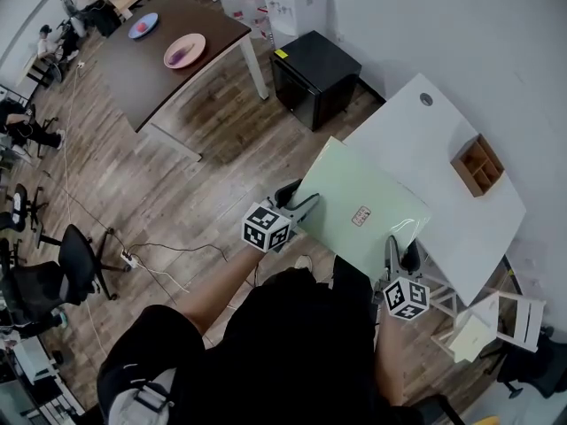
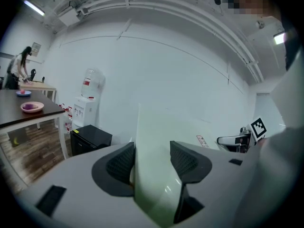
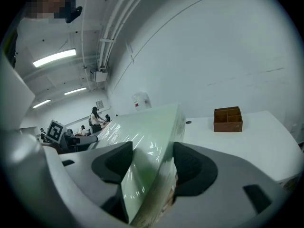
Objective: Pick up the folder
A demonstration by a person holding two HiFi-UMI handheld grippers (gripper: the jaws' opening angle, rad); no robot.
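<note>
Left gripper (image 1: 304, 204) clamps one edge of the green folder (image 1: 354, 193), right gripper (image 1: 400, 255) clamps the opposite edge; white table (image 1: 416, 140) lies just beyond.

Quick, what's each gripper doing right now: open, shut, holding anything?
Left gripper: closed on the green folder.
Right gripper: closed on the same green folder.
</note>
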